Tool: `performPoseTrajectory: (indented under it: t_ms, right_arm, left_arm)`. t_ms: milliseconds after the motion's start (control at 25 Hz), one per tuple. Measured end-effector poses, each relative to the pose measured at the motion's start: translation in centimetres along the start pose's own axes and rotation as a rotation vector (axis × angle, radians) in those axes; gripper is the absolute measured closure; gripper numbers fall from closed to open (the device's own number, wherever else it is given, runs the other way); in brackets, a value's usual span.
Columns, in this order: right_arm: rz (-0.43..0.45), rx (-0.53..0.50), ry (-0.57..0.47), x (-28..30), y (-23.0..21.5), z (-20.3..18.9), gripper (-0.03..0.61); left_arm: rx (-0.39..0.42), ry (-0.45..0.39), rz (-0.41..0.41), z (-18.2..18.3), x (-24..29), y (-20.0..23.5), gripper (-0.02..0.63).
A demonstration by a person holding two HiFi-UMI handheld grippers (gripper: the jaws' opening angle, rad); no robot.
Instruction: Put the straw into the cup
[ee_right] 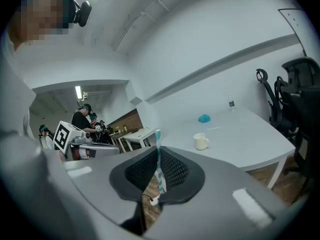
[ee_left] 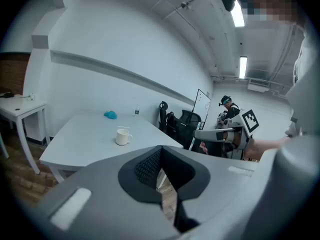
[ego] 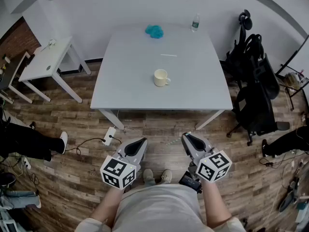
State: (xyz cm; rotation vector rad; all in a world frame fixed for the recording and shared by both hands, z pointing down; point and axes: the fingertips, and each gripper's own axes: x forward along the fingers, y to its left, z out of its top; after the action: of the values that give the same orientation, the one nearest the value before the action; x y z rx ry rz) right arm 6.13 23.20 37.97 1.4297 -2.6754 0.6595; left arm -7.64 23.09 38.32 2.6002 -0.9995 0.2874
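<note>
2 grey two-jaw grippers are held low at the person's waist in the head view. The left gripper (ego: 138,142) and the right gripper (ego: 189,137) both point toward the white rectangular table (ego: 140,91), which stands well apart from them across the wood floor (ego: 159,124). The cream ceramic cup with a handle (ego: 161,77) sits upright near the table's middle with nothing in its open mouth, so I'd judge the task is no further than the carry. Beyond it lie a thin white strip (ego: 169,55) (a second straw or a wrapper, I cannot tell), a crumpled blue cloth (ego: 154,31) and a clear plastic bottle (ego: 195,22), none of them touching the cup.

Left gripper view: the left gripper (ee_left: 161,149) has its jaws pressed together at the tips with nothing between them. My guess is that it is the spare, free to steady the cup (ee_left: 122,136) if needed.

Right gripper view: the right gripper (ee_right: 158,153) is clamped on a teal-and-white striped paper straw (ee_right: 159,161), which stands upright between the jaws and pokes out above their tips. Held that way, it seems, an end can go straight down into the cup (ee_right: 200,141) once the person steps up to the table (ee_right: 250,139).
</note>
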Motion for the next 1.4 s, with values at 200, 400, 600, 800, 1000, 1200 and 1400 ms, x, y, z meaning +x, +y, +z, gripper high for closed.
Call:
performPoseTrajectory:
  t_ms: [200,400,600,800,1000,1200,1400]
  right_arm:
    - [0.014,-0.007,-0.005,-0.1,0.2,0.3,0.552]
    - [0.022,-0.016,0.000,0.3,0.7,0.2,0.552]
    - [0.018,-0.015,-0.008,0.5,0.6,0.4,0.552]
    - [0.012,0.012,-0.044,0.5,0.9,1.0,0.551]
    - [-0.007,0.017,-0.039,1.2,1.6,0.9,0.551]
    - [-0.027,0.020,-0.046,2.1,2.6,0.6,0.551]
    - [-0.049,0.022,-0.053,2.5,3.3,0.2,0.551]
  left_arm:
    - [0.004,-0.004,0.002,0.5,0.2,-0.2,0.600]
    - [0.007,-0.001,0.005,0.3,0.0,-0.2,0.599]
    - [0.007,-0.002,0.004,0.5,-0.1,0.2,0.600]
    - [0.006,-0.009,-0.002,0.7,-0.4,0.7,0.600]
    - [0.006,-0.007,-0.019,0.5,-1.0,1.4,0.600]
    - [0.011,0.015,-0.037,0.0,-1.9,2.7,0.598]
    - [0.018,0.012,-0.053,0.0,-2.6,3.7,0.599]
